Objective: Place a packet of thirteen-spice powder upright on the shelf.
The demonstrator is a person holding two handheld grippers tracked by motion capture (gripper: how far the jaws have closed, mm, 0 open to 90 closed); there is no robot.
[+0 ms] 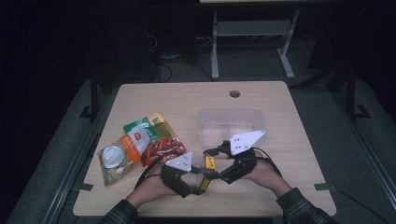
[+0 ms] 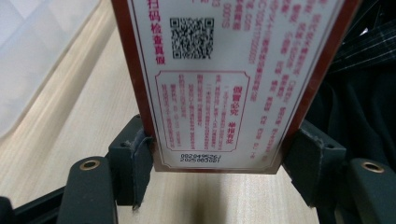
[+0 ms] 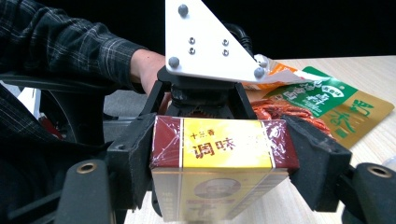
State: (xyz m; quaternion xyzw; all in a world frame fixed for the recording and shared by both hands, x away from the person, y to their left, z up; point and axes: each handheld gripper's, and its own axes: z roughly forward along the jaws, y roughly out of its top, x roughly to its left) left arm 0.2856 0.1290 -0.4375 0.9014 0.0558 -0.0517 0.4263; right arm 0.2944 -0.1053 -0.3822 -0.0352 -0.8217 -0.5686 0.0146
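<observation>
Above the table's near edge, left tool [image 1: 198,173] and right tool [image 1: 215,156] angled inward, gripping one box [image 1: 208,169].

Dark red and yellow box [image 3: 219,163] between black hand-held gripper [image 3: 224,154] pads; beyond it a green-and-gold packet [image 3: 336,105], a plaid sleeve [image 3: 60,44].

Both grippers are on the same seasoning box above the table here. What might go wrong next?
1. The left gripper and right gripper each clamp an opposite end of the seasoning box; if they pull apart or twist, the carton might crush or tear.
2. Releasing either grip too early might let it tip and drop onto the table, short of the clear bin.
</observation>
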